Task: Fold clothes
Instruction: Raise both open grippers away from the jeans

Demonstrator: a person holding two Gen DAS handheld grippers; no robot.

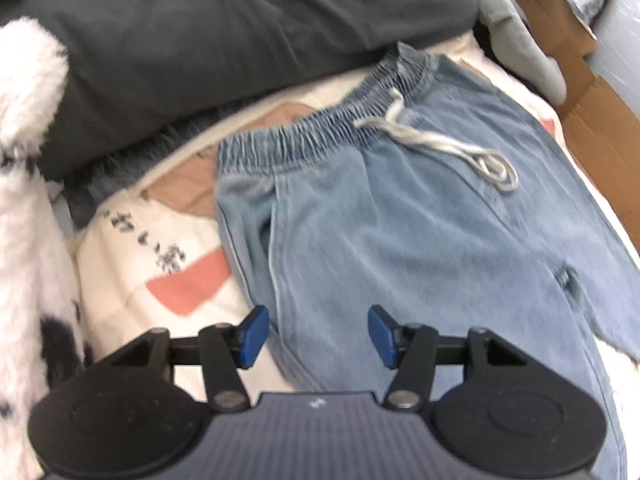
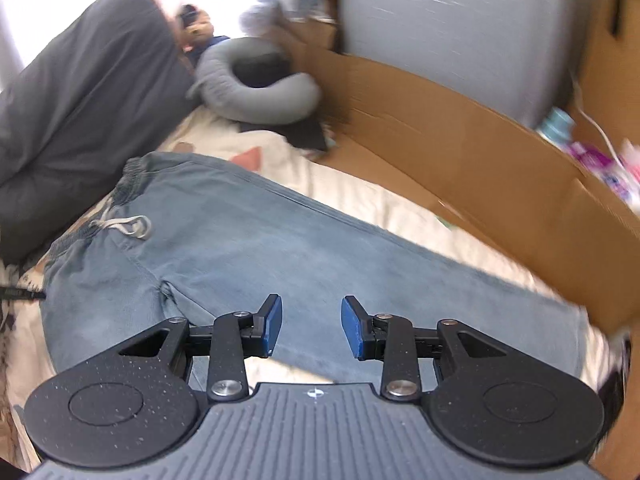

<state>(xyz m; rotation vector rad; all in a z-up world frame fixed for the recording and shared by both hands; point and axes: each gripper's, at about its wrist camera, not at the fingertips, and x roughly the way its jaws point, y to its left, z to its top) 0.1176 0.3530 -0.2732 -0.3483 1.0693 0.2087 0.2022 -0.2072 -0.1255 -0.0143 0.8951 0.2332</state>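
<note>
Bed [image 1: 132,248]: jeans [image 1: 400,240] lie flat, waistband at 12 o'clock. Left gripper [image 1: 318,336] and right gripper [image 2: 311,328] spread, empty, above the denim.

Jeans [image 1: 420,240] legs run off the bottom and right edges of the left wrist view; hems unseen there. In the right wrist view one leg end [image 2: 560,320] smears into blur near the cardboard [image 2: 460,152]. Bedsheet print [image 1: 160,256] characters unreadable (too blurred). Small objects behind the cardboard wall [image 2: 592,160] can't be identified. Fluffy white thing [image 1: 28,200] cut by the left edge. Dark pillow [image 1: 240,20] cropped at top.
</note>
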